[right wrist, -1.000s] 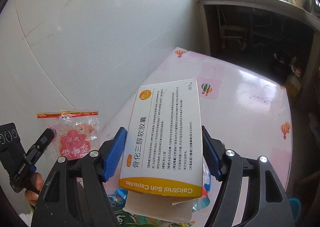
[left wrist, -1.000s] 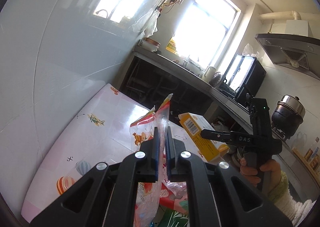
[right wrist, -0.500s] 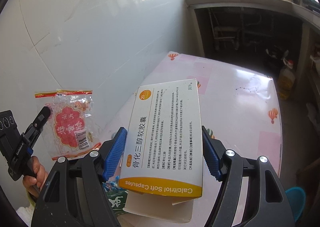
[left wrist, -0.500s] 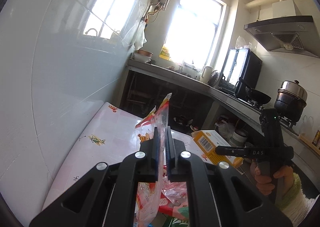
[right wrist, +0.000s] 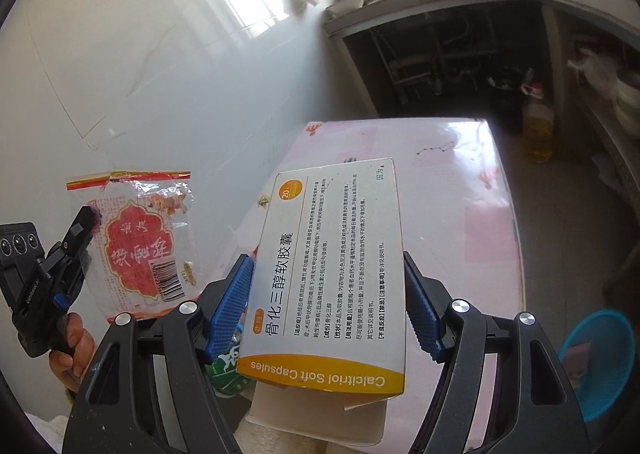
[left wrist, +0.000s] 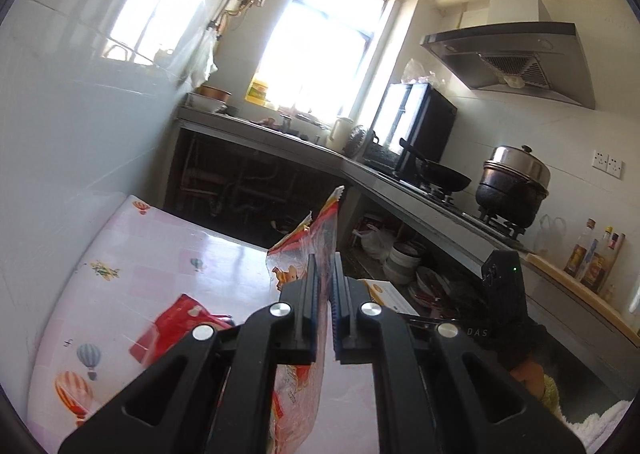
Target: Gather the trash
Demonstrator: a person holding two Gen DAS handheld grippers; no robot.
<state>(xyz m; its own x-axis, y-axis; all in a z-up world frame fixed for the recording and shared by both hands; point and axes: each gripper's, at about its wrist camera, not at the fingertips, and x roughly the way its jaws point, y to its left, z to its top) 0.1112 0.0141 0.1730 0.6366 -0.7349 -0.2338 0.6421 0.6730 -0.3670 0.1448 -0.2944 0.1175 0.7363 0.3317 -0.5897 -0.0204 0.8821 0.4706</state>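
While the left gripper point(left wrist: 325, 296) pinches a thin snack wrapper point(right wrist: 140, 242) and the right gripper point(right wrist: 326, 308) clamps the capsule box point(right wrist: 332, 254), either could slip free.

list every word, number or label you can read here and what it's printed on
"Calcitriol Soft Capsules": yellow band of the medicine box held in the right gripper.
"骨化三醇软胶囊": large print on the same box.
"20": orange circle on the box; the fine print is too small to read.
"DAS": right gripper body, seen from the left wrist view.
Snack wrapper in the left gripper: red stylised characters and barcode digits, not legible.
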